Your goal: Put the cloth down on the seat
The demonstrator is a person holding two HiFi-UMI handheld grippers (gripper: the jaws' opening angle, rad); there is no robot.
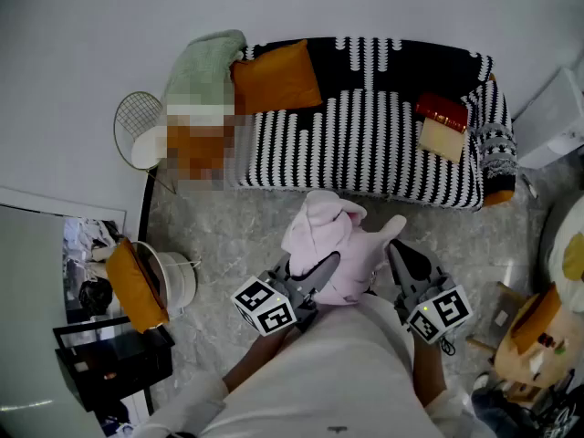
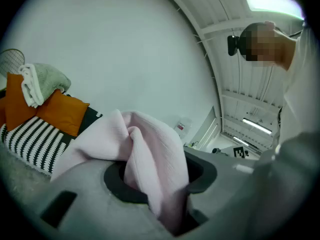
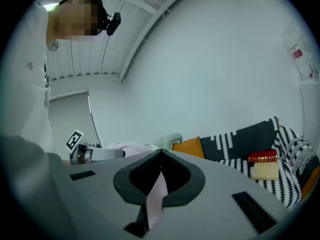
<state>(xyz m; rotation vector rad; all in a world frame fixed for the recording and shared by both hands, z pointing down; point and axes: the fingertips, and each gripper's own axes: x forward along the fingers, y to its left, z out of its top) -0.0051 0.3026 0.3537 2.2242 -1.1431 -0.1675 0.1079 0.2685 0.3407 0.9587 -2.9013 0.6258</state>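
Your left gripper (image 1: 321, 270) and right gripper (image 1: 398, 252) both clamp the pink cloth (image 1: 330, 235), lower centre; the red wall label (image 3: 297, 53) is unreadable.

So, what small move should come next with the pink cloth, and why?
Probably carry the pink cloth forward over the striped seat: the left gripper and right gripper both grip it above the floor, short of the seat.

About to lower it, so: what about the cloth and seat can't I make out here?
Head view: how low the cloth hangs, hidden beneath its bunch; what the red item on the seat is, too small.
Left gripper view: most of the seat, behind the cloth.
Right gripper view: all but a strip of cloth, behind the right gripper's body.
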